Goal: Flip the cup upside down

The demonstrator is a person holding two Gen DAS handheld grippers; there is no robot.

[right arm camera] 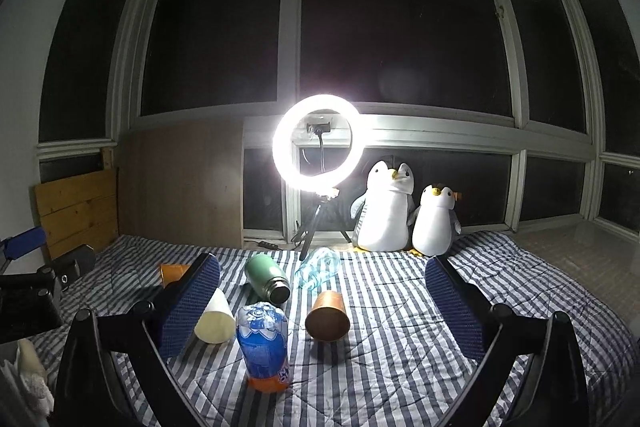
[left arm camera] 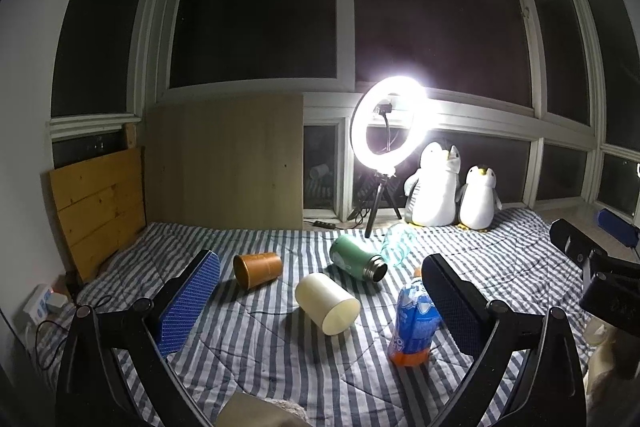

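Item one, the striped quilt on the bed (left arm camera: 280, 359): soft and yielding, a poor base for anything tall. Item two, my left hand-held gripper (left arm camera: 320, 299) and right hand-held gripper (right arm camera: 324, 301): both spread wide, both empty, hovering above the bedding. Item three, soda bottle (left arm camera: 414, 327), upright, near the cups. Item four, green flask (left arm camera: 356, 259), on its side. Item five, cream cup (left arm camera: 327, 303): on its side between my left fingers' line of sight, mouth toward me; I judge it light, thin-walled and easily crushed, so I would pinch across the mid-wall gently. Item six, orange cup (left arm camera: 258, 269), on its side, left of the cream one, likely as light. Item seven, brown cup (right arm camera: 328, 315), on its side, mouth toward my right camera.
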